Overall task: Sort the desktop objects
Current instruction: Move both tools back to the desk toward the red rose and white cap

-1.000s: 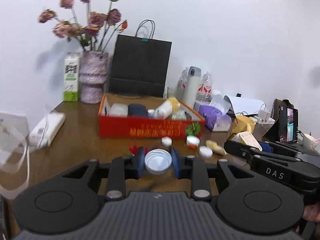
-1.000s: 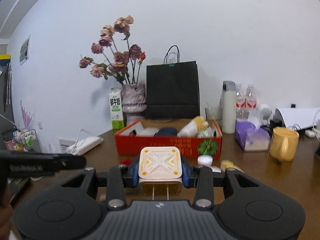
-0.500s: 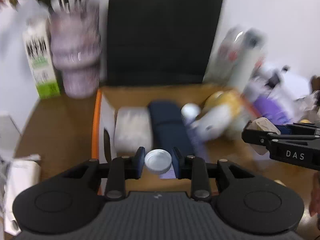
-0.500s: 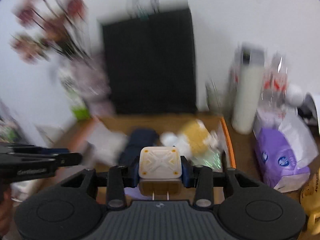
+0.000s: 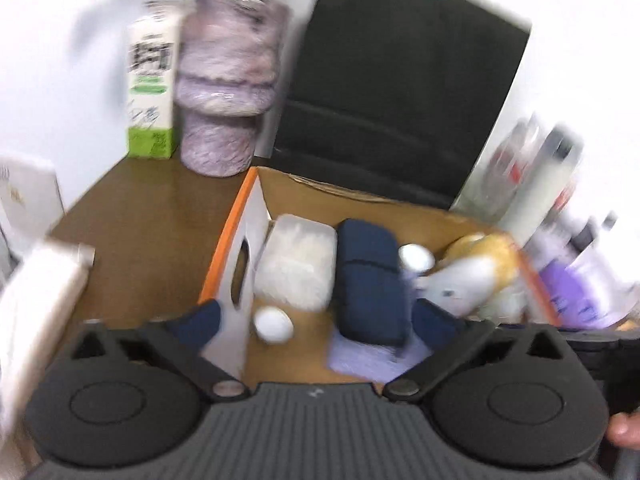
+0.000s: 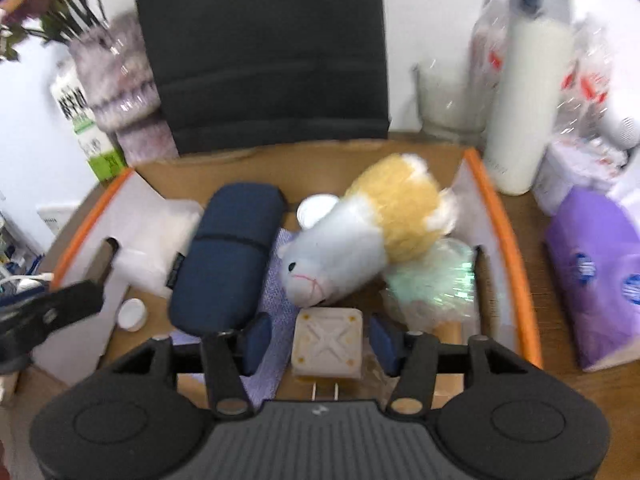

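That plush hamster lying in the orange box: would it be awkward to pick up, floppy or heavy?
The plush hamster looks soft and stuffed, so it would probably squash and sag in a pinch. It is likely light for its bulk. Lying on its side against the crinkly green wrapper, it seems unlikely to roll.

Beyond the jaws a black paper bag point(image 6: 260, 52) stands upright against the white wall, directly ahead. Ahead and to their left a mottled purple vase point(image 5: 228, 84) stands just beside a green-and-white carton point(image 5: 152, 80). Ahead and to their right stand a white flask point(image 6: 528, 100) and a purple tissue pack point(image 6: 596, 272).
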`<state>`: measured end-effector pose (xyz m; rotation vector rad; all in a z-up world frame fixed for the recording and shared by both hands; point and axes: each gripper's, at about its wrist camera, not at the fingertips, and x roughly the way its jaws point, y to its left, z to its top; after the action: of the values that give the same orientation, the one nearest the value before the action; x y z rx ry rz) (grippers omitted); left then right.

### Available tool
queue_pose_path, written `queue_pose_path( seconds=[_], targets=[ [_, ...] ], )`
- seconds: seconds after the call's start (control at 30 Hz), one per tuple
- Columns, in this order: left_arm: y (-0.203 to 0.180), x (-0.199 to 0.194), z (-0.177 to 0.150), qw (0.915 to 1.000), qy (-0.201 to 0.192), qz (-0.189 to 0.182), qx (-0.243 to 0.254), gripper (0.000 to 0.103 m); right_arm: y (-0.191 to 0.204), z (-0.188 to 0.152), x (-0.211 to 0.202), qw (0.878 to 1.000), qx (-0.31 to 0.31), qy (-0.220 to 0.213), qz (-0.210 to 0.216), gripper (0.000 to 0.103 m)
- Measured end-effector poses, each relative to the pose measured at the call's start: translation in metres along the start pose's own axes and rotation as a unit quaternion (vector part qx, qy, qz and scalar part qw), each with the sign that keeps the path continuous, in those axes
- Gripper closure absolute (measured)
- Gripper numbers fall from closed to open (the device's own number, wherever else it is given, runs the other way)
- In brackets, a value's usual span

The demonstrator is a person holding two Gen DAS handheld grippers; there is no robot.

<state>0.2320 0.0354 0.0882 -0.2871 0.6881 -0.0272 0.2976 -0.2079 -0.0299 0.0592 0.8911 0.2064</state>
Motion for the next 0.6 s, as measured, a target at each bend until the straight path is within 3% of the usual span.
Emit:
queue_pose_path(
  seconds=[0.1, 0.2, 0.3, 0.47, 0.6],
  targets=[
    [0.003, -0.042, -0.025, 0.9996, -0.024, -0.013, 0.008, 0.000, 0.001, -0.019, -0.041, 0.999, -0.020, -0.035, -0.010, 0.036],
    [0.004, -0.080, -0.049, 0.9982, -0.053, 0.012, 0.025, 0.000, 0.005, -0.050, -0.080, 0.996, -0.044, -0.070, -0.014, 0.033],
    [0.004, -0.110, -0.077, 0.9967, -0.063, -0.007, 0.051, 0.000, 0.010, -0.091, -0.115, 0.994, -0.061, -0.094, 0.001, 0.031],
    [-0.005, -0.143, -0.136, 0.9856, -0.092, -0.006, 0.141, 0.000, 0.021, -0.170, -0.149, 0.989, -0.077, -0.123, 0.032, 0.026],
    [0.003, -0.158, -0.175, 0.9856, -0.070, -0.011, 0.154, 0.000, 0.017, -0.226, -0.166, 0.990, -0.056, -0.114, 0.063, 0.026]
  ],
)
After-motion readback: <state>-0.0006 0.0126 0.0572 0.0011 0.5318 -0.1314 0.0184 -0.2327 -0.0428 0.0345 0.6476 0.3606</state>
